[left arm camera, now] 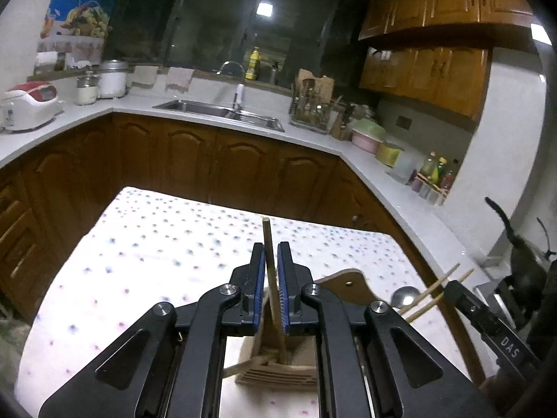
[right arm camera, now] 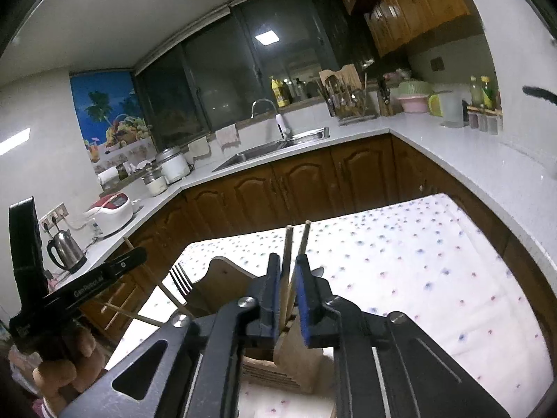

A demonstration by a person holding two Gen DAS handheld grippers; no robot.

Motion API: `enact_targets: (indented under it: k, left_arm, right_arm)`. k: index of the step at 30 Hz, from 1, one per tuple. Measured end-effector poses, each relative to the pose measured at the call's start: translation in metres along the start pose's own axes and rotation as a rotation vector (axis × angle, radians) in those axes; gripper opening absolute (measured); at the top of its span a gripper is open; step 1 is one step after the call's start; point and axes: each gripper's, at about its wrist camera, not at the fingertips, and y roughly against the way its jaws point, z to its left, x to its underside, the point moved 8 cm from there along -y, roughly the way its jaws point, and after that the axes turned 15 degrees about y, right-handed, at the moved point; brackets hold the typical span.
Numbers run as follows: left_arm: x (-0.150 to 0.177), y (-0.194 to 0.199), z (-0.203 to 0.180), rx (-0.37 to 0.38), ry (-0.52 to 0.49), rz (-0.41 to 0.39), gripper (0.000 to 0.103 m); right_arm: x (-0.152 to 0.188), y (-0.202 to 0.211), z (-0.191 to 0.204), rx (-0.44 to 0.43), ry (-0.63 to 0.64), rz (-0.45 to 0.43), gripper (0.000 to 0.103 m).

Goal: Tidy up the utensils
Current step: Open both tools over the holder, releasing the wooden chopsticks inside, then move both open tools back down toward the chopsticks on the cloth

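Observation:
A single chopstick (left arm camera: 267, 233) stands upright between the blue pads of my left gripper (left arm camera: 269, 247). Its lower end sits in a wooden utensil holder (left arm camera: 275, 376) on the table. The pads stand slightly apart from it, so the gripper is open. In the right wrist view two chopsticks (right arm camera: 288, 240) rise between the pads of my right gripper (right arm camera: 287, 259), which is also open a little. Their lower ends go into the same holder (right arm camera: 226, 275). A spoon (left arm camera: 405, 294) and a fork (right arm camera: 181, 278) stand in the holder too.
The holder rests on a table with a dotted white cloth (left arm camera: 156, 244). Behind the table runs a counter with a sink (left arm camera: 219, 113), a rice cooker (left arm camera: 31, 104), a kettle (right arm camera: 66, 250) and jars. A hand (right arm camera: 69, 365) holds the left gripper.

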Motion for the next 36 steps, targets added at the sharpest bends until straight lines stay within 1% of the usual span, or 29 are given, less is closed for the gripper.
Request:
enact_targets:
  k: [1, 2, 3, 5, 6, 7, 8, 9, 10, 11, 13, 16, 21, 24, 30, 32, 36]
  left_arm:
    - [-0.001, 0.003, -0.002, 0.004, -0.004, -0.003, 0.015]
    - [-0.002, 0.007, -0.004, 0.009, -0.007, -0.011, 0.027]
    - [-0.005, 0.013, -0.006, 0.015, -0.01, -0.026, 0.044]
    - [-0.008, 0.024, -0.008, 0.018, -0.012, -0.059, 0.055]
    - [-0.009, 0.031, -0.008, 0.023, -0.01, -0.069, 0.055]
    - [-0.01, 0.034, -0.009, 0.027, -0.008, -0.069, 0.056]
    - [-0.01, 0.04, -0.008, 0.032, -0.001, -0.068, 0.059]
    - [-0.009, 0.044, -0.007, 0.033, 0.004, -0.067, 0.062]
    - [-0.009, 0.05, -0.005, 0.032, 0.008, -0.071, 0.064]
    - [-0.007, 0.057, -0.002, 0.027, 0.012, -0.078, 0.067]
    - [-0.003, 0.068, 0.003, 0.02, 0.014, -0.084, 0.071]
    - [0.01, 0.088, 0.016, -0.002, 0.021, -0.094, 0.078]
    - [0.037, 0.107, 0.039, -0.047, 0.03, -0.09, 0.079]
    - [0.059, 0.109, 0.052, -0.073, 0.034, -0.054, 0.079]
    - [0.105, 0.102, 0.078, -0.119, 0.061, 0.044, 0.079]
    - [0.118, 0.1, 0.083, -0.126, 0.067, 0.077, 0.079]
    - [0.139, 0.098, 0.089, -0.149, 0.054, 0.113, 0.079]
  right_arm:
    - [0.0, 0.001, -0.001, -0.005, -0.009, -0.003, 0.023]
    - [0.0, 0.003, -0.005, -0.011, -0.02, -0.011, 0.029]
    - [-0.001, 0.006, -0.006, -0.011, -0.024, -0.019, 0.033]
    - [-0.005, 0.016, -0.007, -0.006, -0.031, -0.046, 0.048]
    - [-0.007, 0.023, -0.008, -0.003, -0.034, -0.062, 0.051]
    - [-0.008, 0.028, -0.009, -0.001, -0.037, -0.073, 0.062]
    - [-0.01, 0.034, -0.011, 0.007, -0.045, -0.087, 0.077]
    - [-0.011, 0.041, -0.014, 0.011, -0.054, -0.104, 0.083]
    - [-0.012, 0.047, -0.016, 0.016, -0.062, -0.12, 0.089]
    - [-0.011, 0.054, -0.017, 0.021, -0.068, -0.135, 0.092]
    - [-0.008, 0.065, -0.019, 0.023, -0.077, -0.145, 0.093]
    - [0.005, 0.079, -0.019, 0.02, -0.087, -0.137, 0.095]
    - [0.031, 0.098, -0.019, 0.033, -0.108, -0.114, 0.1]
    - [0.05, 0.104, -0.02, 0.038, -0.109, -0.085, 0.1]
    - [0.092, 0.109, -0.019, 0.048, -0.121, 0.001, 0.1]
    - [0.107, 0.108, -0.02, 0.052, -0.139, 0.031, 0.1]
    - [0.133, 0.109, -0.023, 0.06, -0.168, 0.081, 0.1]
